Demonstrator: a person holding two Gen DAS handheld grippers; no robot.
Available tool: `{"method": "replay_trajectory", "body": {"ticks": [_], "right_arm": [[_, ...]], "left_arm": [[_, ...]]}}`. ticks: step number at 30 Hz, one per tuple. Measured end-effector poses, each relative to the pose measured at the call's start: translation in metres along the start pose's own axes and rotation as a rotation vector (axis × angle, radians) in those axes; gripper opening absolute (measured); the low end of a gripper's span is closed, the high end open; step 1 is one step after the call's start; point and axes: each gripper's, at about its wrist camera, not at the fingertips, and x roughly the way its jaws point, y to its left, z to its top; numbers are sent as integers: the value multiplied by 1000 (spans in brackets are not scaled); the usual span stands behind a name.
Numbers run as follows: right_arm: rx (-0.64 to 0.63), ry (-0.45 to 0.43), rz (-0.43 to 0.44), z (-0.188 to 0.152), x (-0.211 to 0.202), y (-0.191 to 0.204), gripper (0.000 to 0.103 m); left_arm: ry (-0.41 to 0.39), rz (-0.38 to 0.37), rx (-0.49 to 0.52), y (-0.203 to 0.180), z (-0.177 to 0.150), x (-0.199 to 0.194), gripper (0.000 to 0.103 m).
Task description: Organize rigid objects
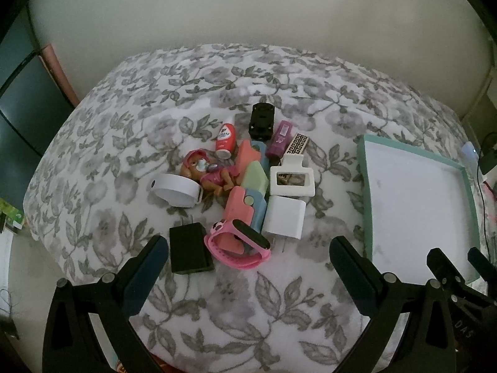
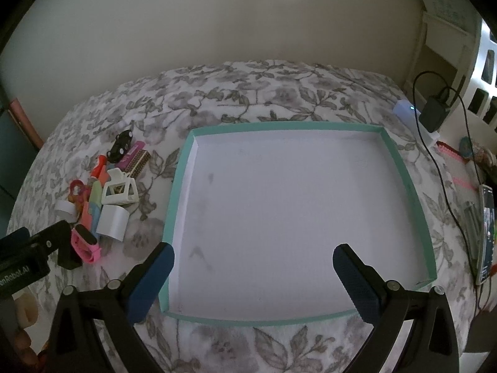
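While spread wide and empty at lower centre of its wrist view, left gripper (image 1: 248, 253) poised just short of a pile of small rigid objects: black charger (image 1: 189, 247), pink smartwatch (image 1: 239, 244), white power adapter (image 1: 285, 216), white hair clip (image 1: 292, 176), doll (image 1: 208, 174). Right gripper (image 2: 253, 259), likewise spread and empty, above teal-rimmed tray (image 2: 403, 183) on floral bedspread (image 2: 248, 93); pile at left of frame.

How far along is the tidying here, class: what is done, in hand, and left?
Done: nothing; the teal tray holds no objects. In hand: nothing; the left gripper and right gripper are both open and hold nothing. Left: the whole pile, including the pink watch, black charger and white charger, lies on the bedspread.
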Motion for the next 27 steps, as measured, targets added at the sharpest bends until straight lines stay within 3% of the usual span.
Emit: {"method": "replay_trajectory", "body": {"ticks": [27], "right_arm": [[-15,0,0,0,-1,2,103]], "left_arm": [[-6,10,-42,4,1,-1,103]]}}
